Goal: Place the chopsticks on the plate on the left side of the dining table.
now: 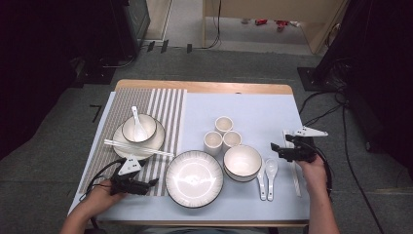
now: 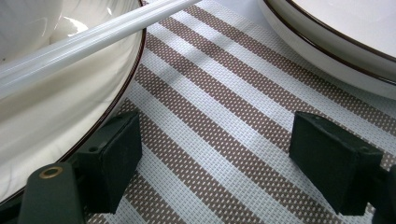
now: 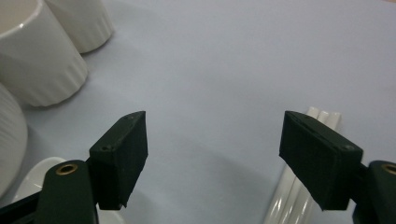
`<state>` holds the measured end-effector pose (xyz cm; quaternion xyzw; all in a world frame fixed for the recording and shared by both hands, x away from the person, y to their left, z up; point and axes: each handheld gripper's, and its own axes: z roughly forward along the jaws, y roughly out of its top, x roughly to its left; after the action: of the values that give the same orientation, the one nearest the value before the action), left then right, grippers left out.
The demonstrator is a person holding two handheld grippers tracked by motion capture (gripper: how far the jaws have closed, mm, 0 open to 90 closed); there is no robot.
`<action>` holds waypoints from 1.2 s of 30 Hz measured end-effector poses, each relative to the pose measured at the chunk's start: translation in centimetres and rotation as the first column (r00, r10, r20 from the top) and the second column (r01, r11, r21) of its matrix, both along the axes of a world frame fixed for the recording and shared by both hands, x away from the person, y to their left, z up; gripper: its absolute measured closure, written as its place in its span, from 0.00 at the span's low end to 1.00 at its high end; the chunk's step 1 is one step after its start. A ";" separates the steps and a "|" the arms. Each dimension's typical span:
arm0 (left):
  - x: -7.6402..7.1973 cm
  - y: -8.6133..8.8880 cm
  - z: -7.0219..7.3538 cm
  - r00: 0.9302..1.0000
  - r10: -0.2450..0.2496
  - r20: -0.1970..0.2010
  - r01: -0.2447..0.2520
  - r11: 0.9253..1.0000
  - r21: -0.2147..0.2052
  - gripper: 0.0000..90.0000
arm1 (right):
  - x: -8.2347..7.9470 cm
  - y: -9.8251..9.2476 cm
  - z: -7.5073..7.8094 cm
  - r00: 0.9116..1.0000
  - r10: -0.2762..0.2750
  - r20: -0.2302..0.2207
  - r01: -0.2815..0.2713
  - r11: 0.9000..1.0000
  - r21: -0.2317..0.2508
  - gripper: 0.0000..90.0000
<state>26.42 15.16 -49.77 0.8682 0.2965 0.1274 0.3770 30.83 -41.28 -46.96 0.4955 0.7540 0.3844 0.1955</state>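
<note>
On blue tablecloth [image 1: 253, 109] | grey carpet [image 1: 53, 141] around | both hand-held grippers released, empty.

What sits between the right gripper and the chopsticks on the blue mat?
Nothing visible. The right gripper hangs open over bare blue mat; the chopsticks lie beside one jaw, and the spoons and cups sit off to the side.

Table [image 1: 204, 87], high view, clock directions taken from the large plate [image 1: 194, 178] at the near centre.
- Placemat [image 1: 168, 105]: laid at 10 o'clock, bearing a plate [image 1: 155, 141] with a bowl [image 1: 147, 127] on it, a spoon [image 1: 137, 125] in the bowl, and chopsticks [image 1: 138, 148] across the near rim.
- Stacked bowls [image 1: 242, 163]: set at 2 o'clock.
- Three cups [image 1: 222, 133]: grouped at 1 o'clock, behind the bowls.
- Two spoons [image 1: 267, 176]: laid at 3 o'clock.
- Second chopstick pair [image 1: 295, 174]: placed beyond the spoons.
</note>
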 end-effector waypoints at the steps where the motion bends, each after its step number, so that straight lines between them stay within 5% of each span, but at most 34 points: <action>1: 0.0 0.0 0.0 1.000 0.000 0.000 0.000 1.000 0.000 0.19 | 0.0 -0.1 -0.2 1.000 -0.007 0.000 0.007 1.000 -0.001 0.26; 17: 0.0 0.0 0.0 1.000 0.000 0.000 0.000 1.000 0.001 0.19 | -0.1 -1.7 -1.3 0.997 -0.065 0.028 0.066 0.998 -0.015 0.26; 20: 0.0 0.0 0.0 1.000 0.000 0.000 0.000 1.000 0.001 0.19 | 0.0 -1.8 -1.6 0.997 -0.078 0.016 0.078 0.996 -0.046 0.26; 36: 0.0 0.0 0.0 1.000 0.000 -0.001 0.000 1.000 0.001 0.19 | 0.0 -2.6 -2.5 0.994 -0.103 -0.025 0.102 0.994 -0.046 0.26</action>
<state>26.43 15.14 -49.76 0.8683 0.2966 0.1272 0.3767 30.84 -43.84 -49.47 0.5342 0.7386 0.3501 0.2157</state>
